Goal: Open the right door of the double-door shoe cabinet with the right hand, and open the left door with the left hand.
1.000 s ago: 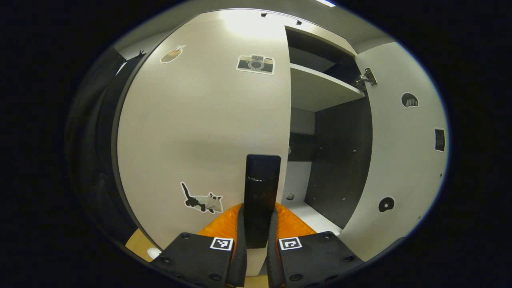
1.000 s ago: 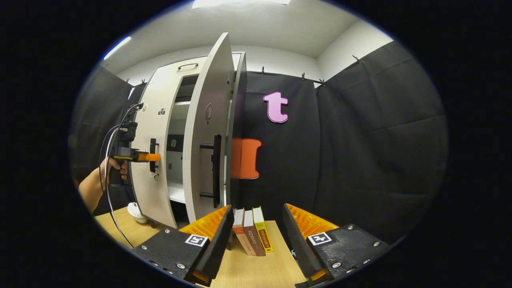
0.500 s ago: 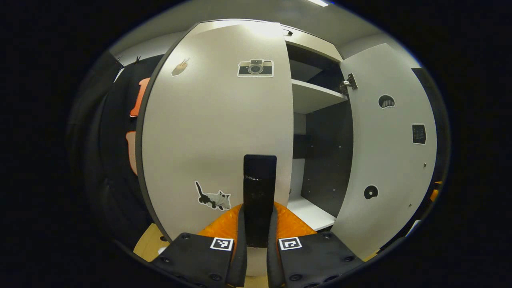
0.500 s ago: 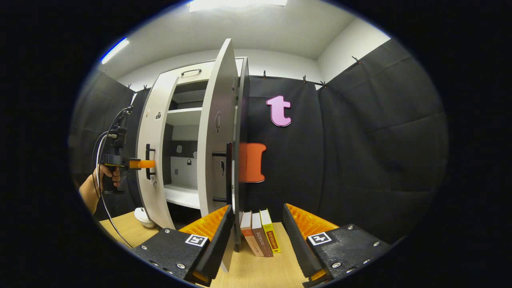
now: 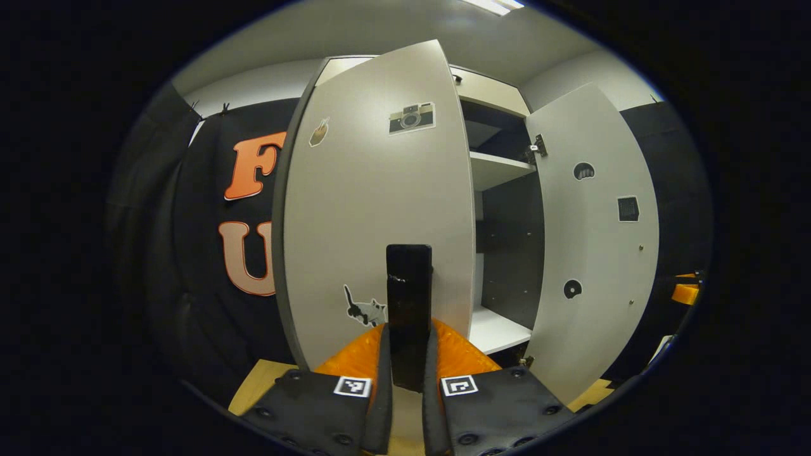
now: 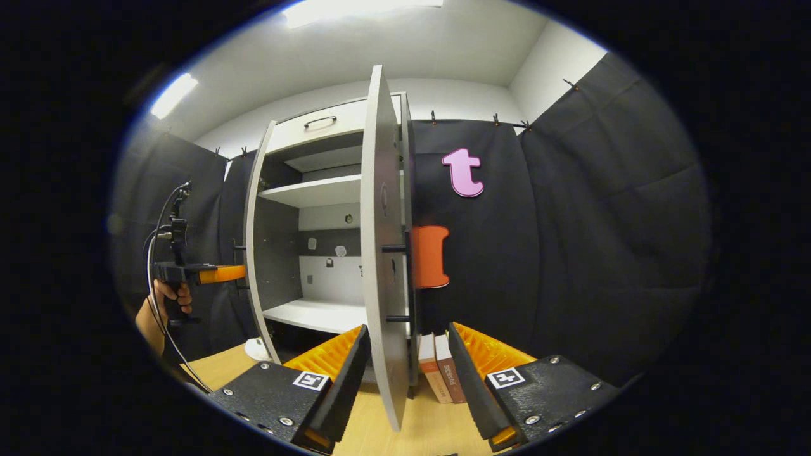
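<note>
The white double-door shoe cabinet [image 6: 317,126] stands with both doors swung out. In the left gripper view my left gripper [image 5: 408,329] is shut on the black upright handle [image 5: 408,285] of the left door [image 5: 367,209], which carries camera and cat stickers. The right door [image 5: 589,240] hangs wide open beyond it. In the right gripper view my right gripper [image 6: 407,330] is open, and the right door [image 6: 380,253] shows edge-on between its fingers without being pressed. Far left there, a hand [image 6: 168,301] holds the left gripper [image 6: 218,273] at the left door [image 6: 255,240].
White shelves [image 6: 317,190] and a dark side wall show inside the cabinet. Books [image 6: 440,377] stand on the wooden table [image 6: 215,367] behind the right door. A small white object [image 6: 256,348] lies by the cabinet's foot. Black cloth walls close in all around.
The left door has swung farther out with my left gripper on its handle. The right gripper's view has shifted, so the right door's edge now lies between its open fingers.
</note>
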Action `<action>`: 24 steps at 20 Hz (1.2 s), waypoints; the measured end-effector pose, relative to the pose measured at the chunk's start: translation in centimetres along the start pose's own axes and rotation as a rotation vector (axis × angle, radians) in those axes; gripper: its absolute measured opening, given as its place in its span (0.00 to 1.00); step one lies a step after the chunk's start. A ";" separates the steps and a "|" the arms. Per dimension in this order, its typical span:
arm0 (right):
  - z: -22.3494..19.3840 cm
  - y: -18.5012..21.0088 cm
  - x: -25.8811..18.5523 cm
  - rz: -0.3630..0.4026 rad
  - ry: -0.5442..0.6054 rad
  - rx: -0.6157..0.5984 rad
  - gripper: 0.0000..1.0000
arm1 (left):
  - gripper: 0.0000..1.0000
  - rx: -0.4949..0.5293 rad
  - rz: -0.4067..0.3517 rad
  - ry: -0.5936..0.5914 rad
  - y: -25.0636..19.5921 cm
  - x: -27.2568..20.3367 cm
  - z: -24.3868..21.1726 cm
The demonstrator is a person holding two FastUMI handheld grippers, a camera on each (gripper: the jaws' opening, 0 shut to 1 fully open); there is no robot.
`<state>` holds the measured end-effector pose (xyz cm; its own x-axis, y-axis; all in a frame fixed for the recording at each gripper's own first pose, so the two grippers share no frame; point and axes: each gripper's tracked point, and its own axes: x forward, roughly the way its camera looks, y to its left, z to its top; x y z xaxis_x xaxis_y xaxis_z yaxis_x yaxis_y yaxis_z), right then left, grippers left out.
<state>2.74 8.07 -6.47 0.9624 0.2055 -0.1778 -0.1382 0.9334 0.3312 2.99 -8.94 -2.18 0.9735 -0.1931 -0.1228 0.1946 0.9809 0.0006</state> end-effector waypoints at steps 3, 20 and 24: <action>0.3 1.5 0.5 0.022 0.001 -0.003 0.76 | 0.24 -0.009 0.024 0.002 1.8 -2.2 0.2; 0.3 7.5 1.5 0.081 -0.010 -0.070 0.76 | 0.18 0.022 0.227 0.023 14.4 -7.3 -1.2; 0.4 8.5 1.6 0.087 -0.017 -0.102 0.76 | 0.11 -0.020 0.221 0.008 16.5 -8.2 -0.9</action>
<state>3.21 16.20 -3.57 0.9494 0.2831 -0.1360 -0.2438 0.9373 0.2489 -1.87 8.83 -2.07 0.9912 0.0269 -0.1299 -0.0259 0.9996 0.0091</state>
